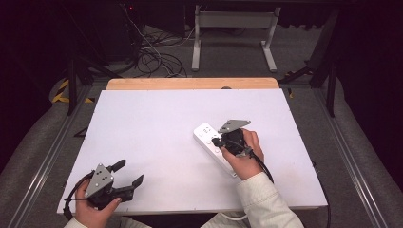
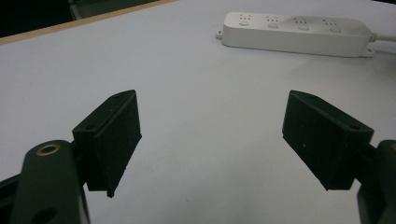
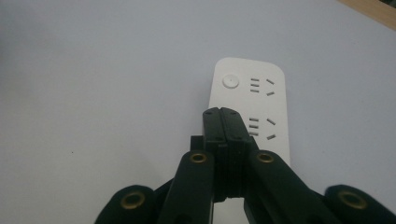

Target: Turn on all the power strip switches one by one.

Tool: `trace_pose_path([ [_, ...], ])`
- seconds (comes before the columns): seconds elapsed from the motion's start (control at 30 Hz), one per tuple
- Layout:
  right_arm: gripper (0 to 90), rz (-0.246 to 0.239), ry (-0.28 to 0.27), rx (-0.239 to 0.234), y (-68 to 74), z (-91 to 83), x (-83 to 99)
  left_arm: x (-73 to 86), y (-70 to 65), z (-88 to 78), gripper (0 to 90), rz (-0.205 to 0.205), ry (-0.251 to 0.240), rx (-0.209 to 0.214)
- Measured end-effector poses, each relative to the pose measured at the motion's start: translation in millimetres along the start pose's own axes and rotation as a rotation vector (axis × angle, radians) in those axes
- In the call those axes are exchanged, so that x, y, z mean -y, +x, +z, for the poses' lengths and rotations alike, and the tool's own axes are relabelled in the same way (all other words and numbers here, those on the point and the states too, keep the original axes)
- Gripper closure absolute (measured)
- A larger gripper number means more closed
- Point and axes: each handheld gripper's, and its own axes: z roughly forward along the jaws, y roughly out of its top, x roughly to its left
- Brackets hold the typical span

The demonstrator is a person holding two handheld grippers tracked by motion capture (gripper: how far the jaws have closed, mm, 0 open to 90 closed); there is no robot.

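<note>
A white power strip (image 1: 209, 138) lies on the white table, right of centre, its cable running toward the person. In the left gripper view the power strip (image 2: 294, 33) lies far off at the top right. My right gripper (image 1: 219, 141) hovers over the strip's far half, jaws pressed flat together with nothing between them; its own view shows the tips (image 3: 225, 114) above the power strip (image 3: 247, 100), just short of the round switch (image 3: 230, 81). My left gripper (image 1: 128, 174) rests near the front left corner, jaws wide apart and empty (image 2: 212, 140).
A bare wooden strip (image 1: 190, 83) borders the table's far edge. Beyond it on the floor stand a white desk frame (image 1: 233, 33) and tangled cables (image 1: 152, 57). Metal rails (image 1: 47, 156) run along both sides of the table.
</note>
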Motion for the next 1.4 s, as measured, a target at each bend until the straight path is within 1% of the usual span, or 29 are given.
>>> trace_pose_path([
  [0.17,90.0,0.007,-0.016,0.0,-2.6,-1.3,-2.0,0.0,0.2,0.6,19.8,-0.004,0.0,0.0],
  [0.27,90.0,0.002,-0.018,-0.007,-3.1,2.7,-5.6,0.1,0.3,0.4,19.8,-0.005,0.001,-0.002],
  [0.33,90.0,0.001,-0.005,-0.016,-3.8,8.4,-8.9,0.1,0.4,0.2,19.8,-0.004,0.002,-0.003],
  [0.43,90.0,-0.003,0.03,-0.009,-5.8,19.0,-13.5,0.2,0.8,0.1,19.8,-0.006,-0.001,-0.004],
  [0.53,90.0,0.0,0.051,-0.008,-8.6,27.8,-16.9,0.3,1.0,0.0,19.8,-0.009,0.001,-0.001],
  [0.63,90.0,0.014,0.077,-0.011,-11.1,36.3,-18.0,0.3,0.9,-0.3,19.8,-0.009,-0.002,0.0],
  [0.67,90.0,0.016,0.084,-0.014,-11.8,38.9,-17.9,0.4,0.5,-0.3,19.8,-0.016,-0.003,0.001],
  [0.8,90.0,0.018,0.105,-0.011,-13.0,46.7,-17.1,0.4,0.9,-0.3,19.8,-0.01,-0.001,-0.001],
  [0.87,90.0,0.023,0.113,-0.013,-13.6,49.1,-16.5,0.3,0.8,-0.3,19.8,-0.008,0.0,0.0],
  [0.9,90.0,0.023,0.119,-0.013,-14.0,50.1,-16.2,0.4,0.4,-0.2,19.8,-0.014,-0.001,0.002],
  [0.97,90.0,0.02,0.129,-0.016,-14.8,51.6,-15.5,0.3,0.9,-0.3,19.8,-0.009,-0.001,-0.001],
  [1.23,90.0,0.018,0.148,-0.017,-14.2,55.5,-14.4,0.3,0.4,-0.3,19.8,-0.014,-0.002,0.001],
  [1.4,90.0,0.039,0.147,-0.022,-15.2,55.7,-14.0,0.3,0.3,-0.3,19.8,-0.011,-0.001,0.002],
])
